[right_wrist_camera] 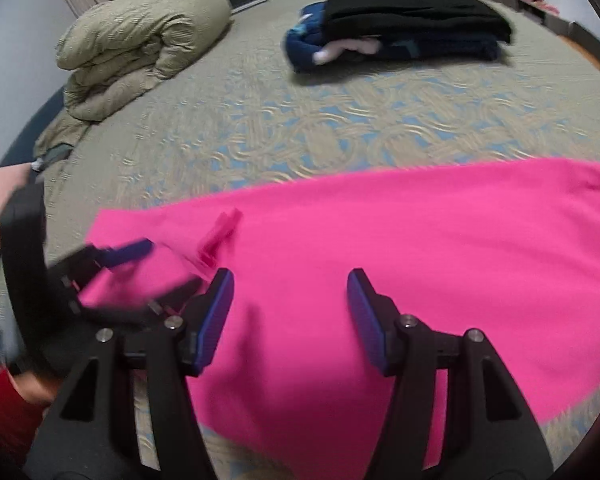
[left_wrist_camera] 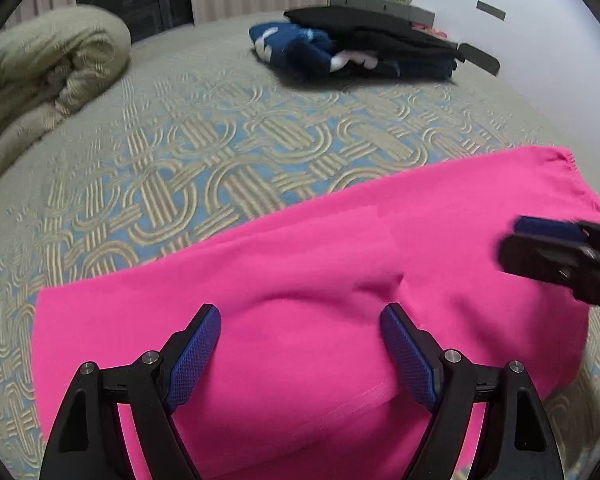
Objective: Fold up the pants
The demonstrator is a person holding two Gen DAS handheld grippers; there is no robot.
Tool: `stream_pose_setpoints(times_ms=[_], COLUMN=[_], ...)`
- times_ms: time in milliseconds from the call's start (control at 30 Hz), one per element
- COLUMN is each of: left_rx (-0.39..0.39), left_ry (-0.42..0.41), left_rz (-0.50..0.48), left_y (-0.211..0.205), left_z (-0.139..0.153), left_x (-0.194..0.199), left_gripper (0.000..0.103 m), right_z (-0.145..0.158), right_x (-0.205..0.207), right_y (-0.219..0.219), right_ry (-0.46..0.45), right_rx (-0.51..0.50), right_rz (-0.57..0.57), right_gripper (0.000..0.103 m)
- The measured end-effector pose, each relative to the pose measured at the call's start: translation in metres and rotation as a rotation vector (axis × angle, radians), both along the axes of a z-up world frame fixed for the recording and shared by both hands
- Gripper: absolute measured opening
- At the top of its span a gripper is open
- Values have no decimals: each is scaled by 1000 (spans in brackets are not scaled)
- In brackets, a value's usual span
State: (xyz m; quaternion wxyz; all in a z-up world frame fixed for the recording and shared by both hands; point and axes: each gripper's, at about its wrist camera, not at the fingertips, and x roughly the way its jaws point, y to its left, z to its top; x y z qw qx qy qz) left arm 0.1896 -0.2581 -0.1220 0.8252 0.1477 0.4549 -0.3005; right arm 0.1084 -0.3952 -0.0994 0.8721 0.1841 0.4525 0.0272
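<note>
Bright pink pants (left_wrist_camera: 340,272) lie folded in a wide band on the patterned bedspread, also in the right wrist view (right_wrist_camera: 420,248). My left gripper (left_wrist_camera: 300,320) is open and empty, its blue-padded fingers just above the pink cloth near its front edge. My right gripper (right_wrist_camera: 290,286) is open and empty over the cloth's middle. The right gripper shows blurred at the right edge of the left wrist view (left_wrist_camera: 560,252). The left gripper shows blurred at the left of the right wrist view (right_wrist_camera: 116,264), over the cloth's left end, where a small pink tab (right_wrist_camera: 220,236) sticks up.
A rolled olive quilt (left_wrist_camera: 48,68) lies at the bed's far left, also in the right wrist view (right_wrist_camera: 140,40). A stack of folded dark and blue clothes (left_wrist_camera: 364,46) sits at the far side (right_wrist_camera: 400,28). The bedspread (left_wrist_camera: 220,152) lies between.
</note>
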Motion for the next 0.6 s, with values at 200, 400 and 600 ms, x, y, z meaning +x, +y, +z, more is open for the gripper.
stream_pose_setpoints(times_ms=[200, 400, 600], left_rx=[-40, -58, -56], left_ry=[47, 41, 32], left_rz=[-5, -28, -27], left_y=[9, 12, 14], left_z=[0, -1, 0], left_x=[3, 0, -3], left_gripper=[84, 84, 84], right_z=[-25, -34, -22], right_x=[64, 96, 89], right_y=[22, 19, 25], right_ry=[91, 88, 3], right_rx=[192, 226, -26], right_rz=[157, 75, 8], right_gripper=[34, 5, 6])
